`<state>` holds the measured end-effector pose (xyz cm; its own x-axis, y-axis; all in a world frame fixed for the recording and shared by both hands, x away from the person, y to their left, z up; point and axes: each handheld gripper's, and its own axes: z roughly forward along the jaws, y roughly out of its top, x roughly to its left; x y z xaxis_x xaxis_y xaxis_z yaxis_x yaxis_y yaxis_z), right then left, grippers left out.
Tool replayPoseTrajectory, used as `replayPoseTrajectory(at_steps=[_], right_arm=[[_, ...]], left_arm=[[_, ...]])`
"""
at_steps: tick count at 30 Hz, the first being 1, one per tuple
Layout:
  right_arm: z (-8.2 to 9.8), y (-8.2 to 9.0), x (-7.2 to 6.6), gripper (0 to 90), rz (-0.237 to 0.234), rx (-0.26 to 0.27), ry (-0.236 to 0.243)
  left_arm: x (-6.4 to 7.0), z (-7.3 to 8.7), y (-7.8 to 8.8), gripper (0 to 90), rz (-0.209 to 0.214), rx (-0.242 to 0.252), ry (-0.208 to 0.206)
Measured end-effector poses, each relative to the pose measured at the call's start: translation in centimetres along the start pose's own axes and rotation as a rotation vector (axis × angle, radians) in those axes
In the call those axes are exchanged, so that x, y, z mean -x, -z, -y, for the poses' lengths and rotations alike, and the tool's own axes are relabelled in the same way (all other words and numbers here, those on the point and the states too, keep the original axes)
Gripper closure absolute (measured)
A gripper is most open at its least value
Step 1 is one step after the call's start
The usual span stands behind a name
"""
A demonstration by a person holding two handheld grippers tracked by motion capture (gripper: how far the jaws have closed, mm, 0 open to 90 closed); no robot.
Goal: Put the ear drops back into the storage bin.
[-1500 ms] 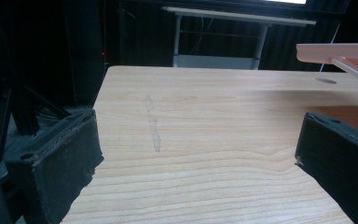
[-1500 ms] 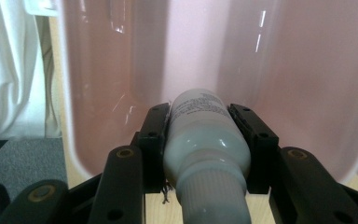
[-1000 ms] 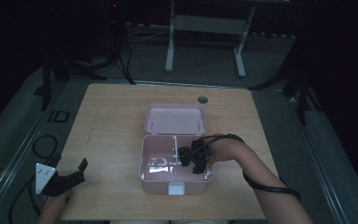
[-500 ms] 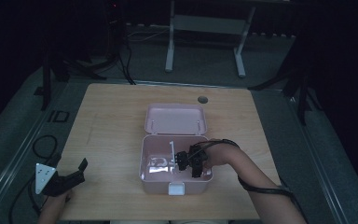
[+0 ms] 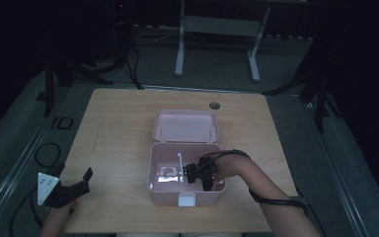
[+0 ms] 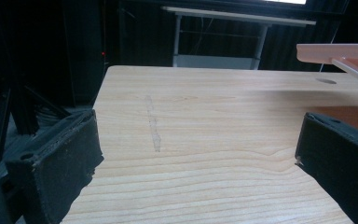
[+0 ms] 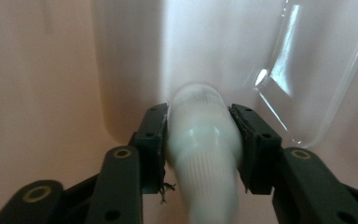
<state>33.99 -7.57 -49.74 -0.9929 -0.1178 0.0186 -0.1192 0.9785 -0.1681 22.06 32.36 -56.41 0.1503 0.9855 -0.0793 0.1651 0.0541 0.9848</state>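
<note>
Item: our right gripper [image 5: 193, 174] had sunk deeper into the pink box [image 5: 154, 170], jaws just easing yet clasping the white cylinder [image 7: 204, 144], suggesting placement; left gripper [image 5: 81, 180] stood agape.

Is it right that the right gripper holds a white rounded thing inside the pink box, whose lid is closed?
Not quite. The high view shows the lid open, lying back behind the pink box. The rest holds: the right gripper grips the white rounded thing inside it.
</note>
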Motion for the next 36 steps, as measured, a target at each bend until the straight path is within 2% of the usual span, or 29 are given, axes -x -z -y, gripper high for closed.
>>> replayPoseTrajectory(at_steps=[6, 18, 19, 22, 23, 27, 28, 30, 36], right_arm=[[0.2, 0.3, 0.0, 54.1, -0.01, 0.017, -0.006], [1.1, 3.3, -0.4, 44.3, 0.039, 0.062, -0.015], [1.3, 4.2, -0.5, 39.4, 0.052, 0.084, -0.023], [1.6, 5.0, -0.5, 37.5, 0.059, 0.11, -0.033], [1.9, 5.9, -0.6, 33.4, 0.052, 0.141, -0.048], [2.3, 6.9, -0.6, 27.2, 0.065, 0.168, -0.07], [2.7, 7.5, -0.6, 18.2, 0.072, 0.187, -0.081], [3.3, 8.1, -0.8, 15.4, 0.074, 0.212, -0.069], [5.0, 9.6, -0.8, 13.5, 0.1, 0.269, -0.104]], left_arm=[[0.0, 0.0, 0.0, 0.4, 0.0, 0.0, -0.001], [0.0, 0.0, 0.0, 0.4, -0.002, 0.0, -0.001], [0.0, 0.0, 0.0, 0.4, -0.002, 0.0, -0.001], [0.0, 0.0, 0.0, 0.4, -0.004, 0.0, 0.0], [0.0, 0.0, 0.0, 0.4, -0.003, -0.001, 0.0], [0.1, 0.0, 0.0, 0.4, -0.003, 0.0, -0.001], [0.1, 0.0, 0.0, 0.4, -0.003, 0.0, -0.001], [0.1, 0.0, 0.0, 0.4, -0.002, 0.0, -0.001], [0.1, 0.0, 0.0, 0.4, -0.003, 0.002, 0.001]])
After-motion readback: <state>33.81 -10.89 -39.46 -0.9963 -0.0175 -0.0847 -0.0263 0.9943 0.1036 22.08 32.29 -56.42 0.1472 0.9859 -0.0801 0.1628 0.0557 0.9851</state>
